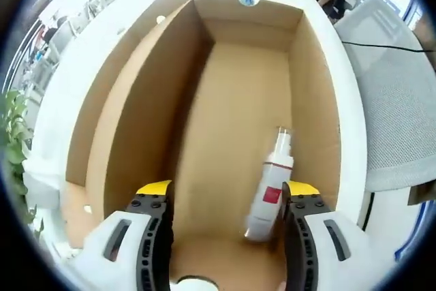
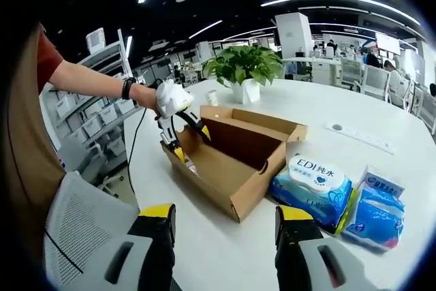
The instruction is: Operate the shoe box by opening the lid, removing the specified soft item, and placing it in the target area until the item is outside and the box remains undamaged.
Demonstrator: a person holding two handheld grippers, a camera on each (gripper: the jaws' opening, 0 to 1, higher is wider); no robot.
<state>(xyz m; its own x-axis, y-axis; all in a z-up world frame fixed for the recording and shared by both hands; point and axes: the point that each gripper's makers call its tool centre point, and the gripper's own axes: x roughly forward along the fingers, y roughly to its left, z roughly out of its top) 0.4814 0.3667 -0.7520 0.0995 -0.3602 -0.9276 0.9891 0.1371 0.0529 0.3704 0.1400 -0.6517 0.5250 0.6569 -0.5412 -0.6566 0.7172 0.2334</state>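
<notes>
Left gripper (image 1: pixel 228 199): jaws spread apart, bottom of the left gripper view, reaching into the box.
Bottle (image 1: pixel 270 189): white with a red label, blurred, lying on the box floor just beside the right jaw; possibly touching it.
Box (image 1: pixel 231 100): brown cardboard, open, on a white table (image 2: pixel 327 114).
Right gripper (image 2: pixel 225 219): jaws wide, holding nothing, lower frame.
Tissue packs (image 2: pixel 313 182): blue, right of the box.
Plant (image 2: pixel 242 66): upper centre.

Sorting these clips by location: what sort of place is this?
Probably an open-plan office: long ceiling light strips, rows of desks with people seated behind, a mesh office chair, and a potted plant on the white table.
</notes>
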